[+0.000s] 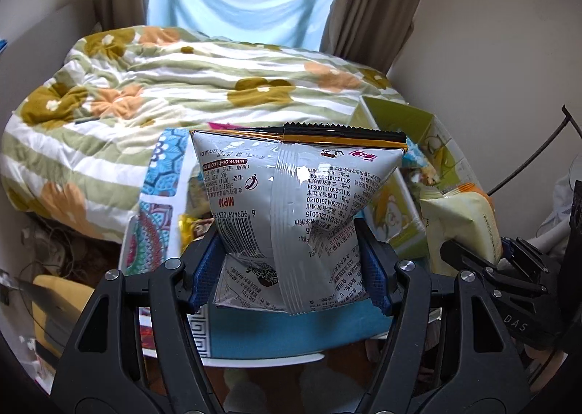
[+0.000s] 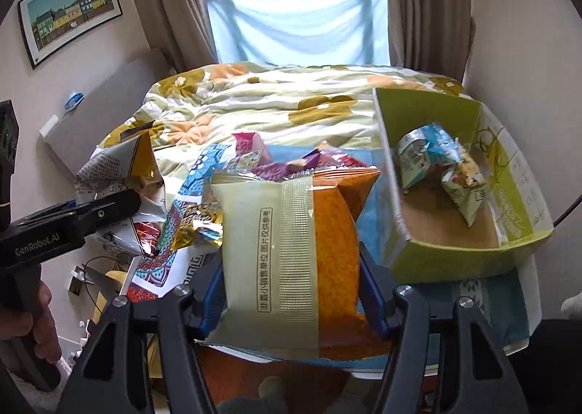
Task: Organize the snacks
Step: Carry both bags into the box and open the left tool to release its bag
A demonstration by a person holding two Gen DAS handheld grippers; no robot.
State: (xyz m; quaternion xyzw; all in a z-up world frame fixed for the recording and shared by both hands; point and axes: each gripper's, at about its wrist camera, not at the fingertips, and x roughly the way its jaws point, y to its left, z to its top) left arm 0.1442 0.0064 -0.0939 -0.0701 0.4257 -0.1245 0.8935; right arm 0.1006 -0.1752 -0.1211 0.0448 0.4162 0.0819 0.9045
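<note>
Right gripper (image 2: 291, 290) alone shows, perhaps, boxed packets (image 2: 442, 166).

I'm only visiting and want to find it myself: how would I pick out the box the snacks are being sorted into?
Start at the bed with the flowered green-and-white quilt under the window. At its right side stands an open, yellow-green cardboard box with a bare brown floor. Unlike the loose packets heaped on the patterned cloth beside it, it holds just two small crumpled wrappers.

Small white table (image 2: 523, 341) w/ patterned blue cloth (image 2: 196, 174) beside bed, floral quilt (image 2: 291, 94) on it. On the cloth: green cardboard box (image 2: 454, 254) at right, loose snack packets (image 2: 254, 155) heaped at centre-left.
</note>
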